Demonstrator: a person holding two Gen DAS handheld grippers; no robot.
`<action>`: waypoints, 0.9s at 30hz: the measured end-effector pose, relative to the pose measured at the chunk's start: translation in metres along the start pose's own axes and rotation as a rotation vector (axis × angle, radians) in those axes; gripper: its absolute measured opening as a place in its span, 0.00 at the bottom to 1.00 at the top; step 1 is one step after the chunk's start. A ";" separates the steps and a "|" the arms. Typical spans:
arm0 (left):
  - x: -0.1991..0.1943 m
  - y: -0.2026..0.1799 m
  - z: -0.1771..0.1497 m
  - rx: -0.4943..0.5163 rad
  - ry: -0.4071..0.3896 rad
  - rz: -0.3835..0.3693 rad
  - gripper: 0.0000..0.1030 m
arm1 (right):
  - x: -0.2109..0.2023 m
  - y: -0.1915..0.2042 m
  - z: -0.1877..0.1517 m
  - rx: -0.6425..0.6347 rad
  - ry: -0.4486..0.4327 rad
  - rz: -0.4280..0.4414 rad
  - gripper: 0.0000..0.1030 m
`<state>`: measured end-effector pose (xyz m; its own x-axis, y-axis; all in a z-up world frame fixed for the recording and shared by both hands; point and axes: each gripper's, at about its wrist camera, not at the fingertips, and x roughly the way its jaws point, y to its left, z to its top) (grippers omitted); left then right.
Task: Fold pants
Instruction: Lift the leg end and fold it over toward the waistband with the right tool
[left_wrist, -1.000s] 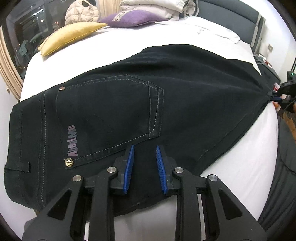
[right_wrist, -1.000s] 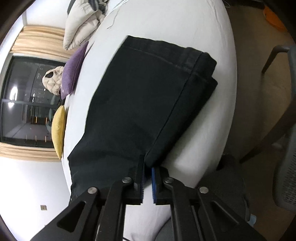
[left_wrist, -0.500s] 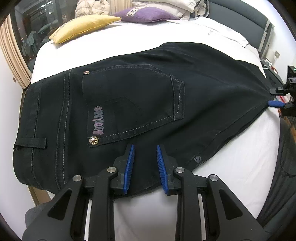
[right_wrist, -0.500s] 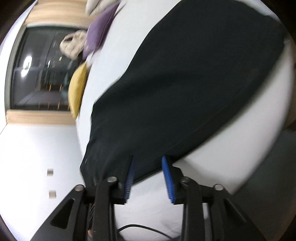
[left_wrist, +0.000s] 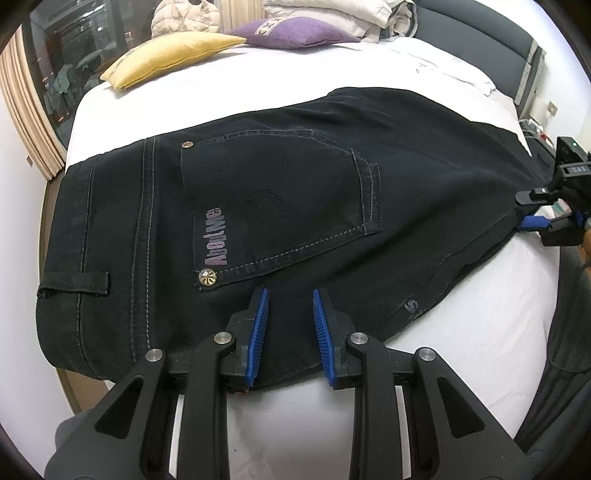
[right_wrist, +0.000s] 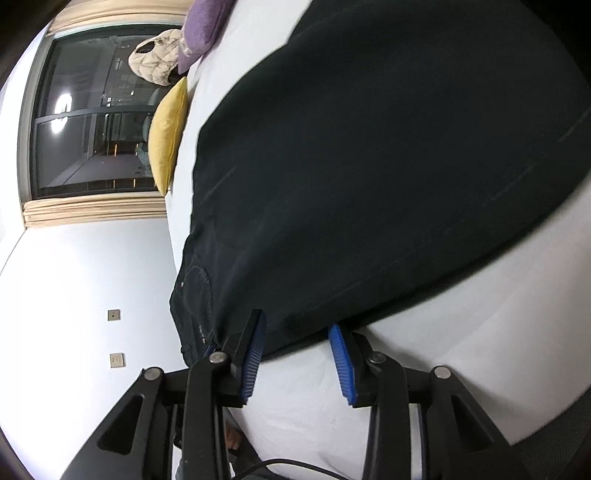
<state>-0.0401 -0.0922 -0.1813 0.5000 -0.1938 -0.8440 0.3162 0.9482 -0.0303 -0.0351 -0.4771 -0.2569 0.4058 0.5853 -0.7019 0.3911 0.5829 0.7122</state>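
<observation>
White-sheeted bed (left_wrist: 461, 332); yellow cushion (left_wrist: 166, 55) at 11 o'clock, purple cushion (left_wrist: 295, 31) at 12, dark headboard (left_wrist: 480, 29) at 1. Dark window (right_wrist: 92, 110), beige curtain (left_wrist: 22, 118), white wall (right_wrist: 74, 295) with sockets.

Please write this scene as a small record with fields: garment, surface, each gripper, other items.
garment: black denim pants, lying flat, back pocket up
surface: white bed sheet
left gripper: jaws apart over the near edge of the pants, not pressing
right gripper: jaws just opened; pants edge between them, not pinched
other items: yellow cushion, purple cushion, both at the far side of the bed
</observation>
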 end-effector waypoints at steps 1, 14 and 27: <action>0.000 -0.001 0.000 0.003 0.000 0.000 0.24 | 0.000 0.001 0.000 -0.003 0.001 -0.003 0.34; -0.004 -0.005 -0.003 0.028 0.018 0.033 0.25 | 0.008 -0.009 -0.009 -0.016 0.008 -0.022 0.02; -0.057 -0.029 0.023 0.039 -0.105 0.034 0.25 | -0.011 0.001 -0.025 -0.043 0.052 -0.013 0.40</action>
<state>-0.0593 -0.1145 -0.1205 0.5918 -0.1886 -0.7837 0.3277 0.9446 0.0201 -0.0602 -0.4686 -0.2480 0.3569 0.6054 -0.7114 0.3599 0.6136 0.7028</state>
